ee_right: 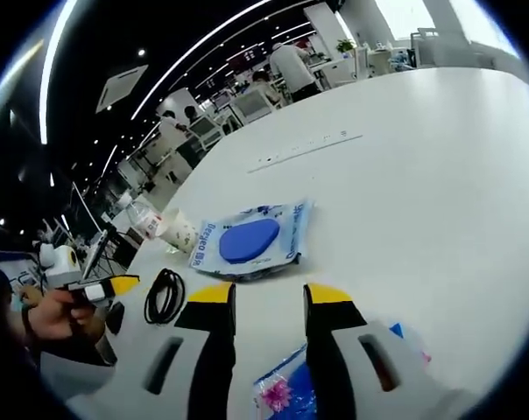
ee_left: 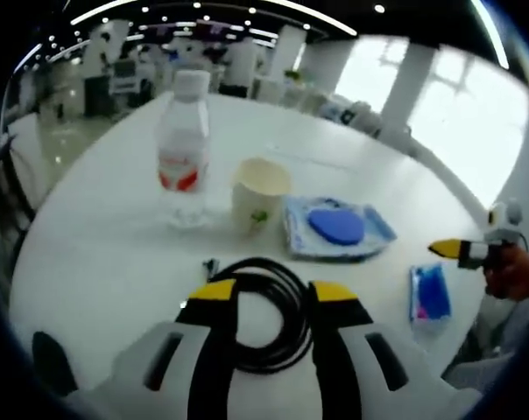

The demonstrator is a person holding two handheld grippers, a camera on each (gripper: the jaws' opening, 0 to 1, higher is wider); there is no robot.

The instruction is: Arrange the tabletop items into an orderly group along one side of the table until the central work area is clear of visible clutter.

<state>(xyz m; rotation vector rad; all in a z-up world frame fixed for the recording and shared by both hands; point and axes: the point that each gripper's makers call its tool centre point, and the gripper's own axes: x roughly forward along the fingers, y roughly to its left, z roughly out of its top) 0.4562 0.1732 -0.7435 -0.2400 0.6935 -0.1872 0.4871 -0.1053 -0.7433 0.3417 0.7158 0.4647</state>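
Left gripper view: the left hand-held gripper (ee_left: pixel 269 293), jaws apart, straddles the black cable coil (ee_left: pixel 266 315) near the desk (ee_left: pixel 98 227) edge; both strands should be caught before closing. The right hand-held gripper (ee_right: pixel 261 296) is held apart above the small blue packet (ee_right: pixel 292 390).

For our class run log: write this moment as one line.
left gripper: open over cable | right gripper: open above small packet | bottle, cup, blue pouch: unmoved

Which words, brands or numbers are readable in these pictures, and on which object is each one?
None reads with certainty.
Blue packet: blue print along one edge, too blurred.
Water bottle: red and white label, no letters legible.
Paper cup: small green mark, unreadable.
Small blue pack: pink patch, unreadable.
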